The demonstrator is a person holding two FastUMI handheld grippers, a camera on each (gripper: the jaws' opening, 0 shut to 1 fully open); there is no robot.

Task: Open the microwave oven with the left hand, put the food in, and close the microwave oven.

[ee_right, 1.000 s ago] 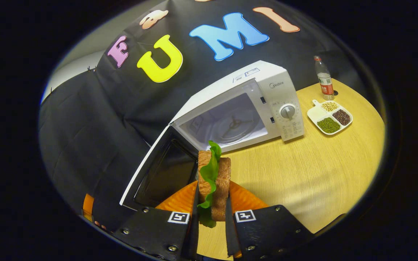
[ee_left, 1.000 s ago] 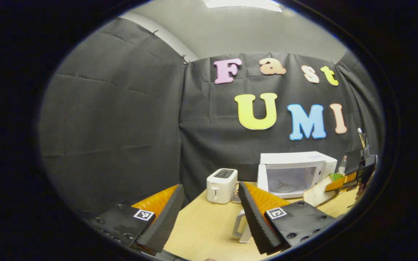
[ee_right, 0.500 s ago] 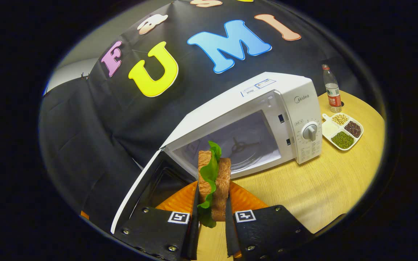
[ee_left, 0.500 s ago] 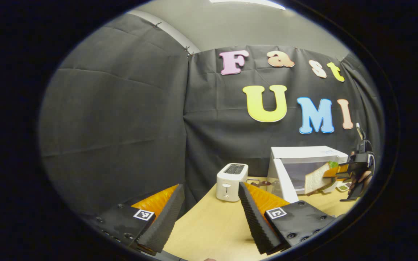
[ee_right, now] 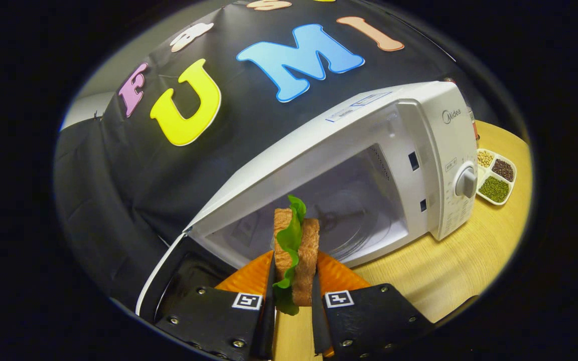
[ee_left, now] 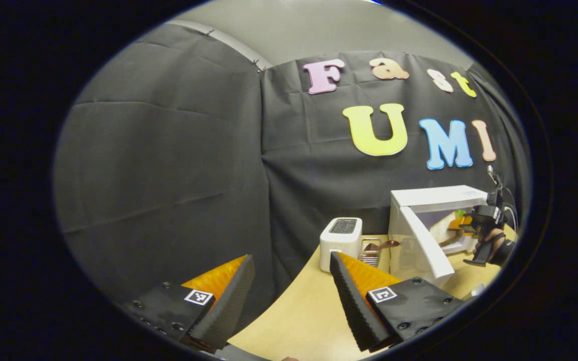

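The right claw (ee_right: pixel 291 296) clenches the sandwich (ee_right: pixel 296 250) before the open microwave (ee_right: pixel 369 170) (left claw (ee_left: pixel 289 296) released); the sandwich could clip the cavity's lip and slip out.

Ahead of the right jaws the microwave (ee_right: pixel 349 165) cavity gapes unobstructed, its door (ee_right: pixel 178 271) swung out to their left. Open counter (ee_right: pixel 449 271) lies to their right. Beyond the left jaws, a toaster (ee_left: pixel 340 236) stands near the door.

Wooden table (ee_right: pixel 434 271) carries microwave (ee_right: pixel 369 165), toaster (ee_left: pixel 340 235), bean tray (ee_right: pixel 494 175).
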